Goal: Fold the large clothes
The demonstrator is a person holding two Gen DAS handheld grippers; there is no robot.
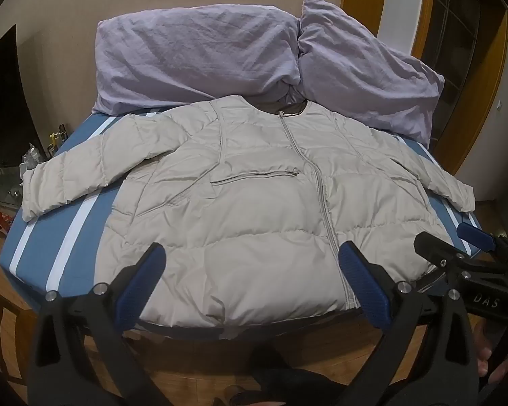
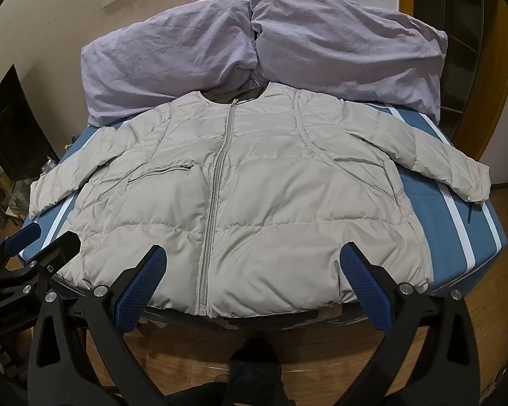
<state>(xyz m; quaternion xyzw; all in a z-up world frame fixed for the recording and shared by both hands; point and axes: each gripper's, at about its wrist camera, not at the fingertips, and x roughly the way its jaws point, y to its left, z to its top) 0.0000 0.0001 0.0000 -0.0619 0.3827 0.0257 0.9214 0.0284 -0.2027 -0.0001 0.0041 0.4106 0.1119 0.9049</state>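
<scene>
Both my jaws stand spread wide with nothing between them: my left gripper (image 1: 250, 280) and my right gripper (image 2: 252, 282) hover over the near hem of the beige puffer jacket (image 1: 254, 186), not touching it. The risk, as I judge it, is pinching only the slippery top layer, so the padded front lifts alone and the fold bunches. The jacket lies zipped and face up on the blue striped mattress (image 2: 457, 209), sleeves spread outward, collar toward the lilac pillows (image 2: 321, 40) beyond.
</scene>
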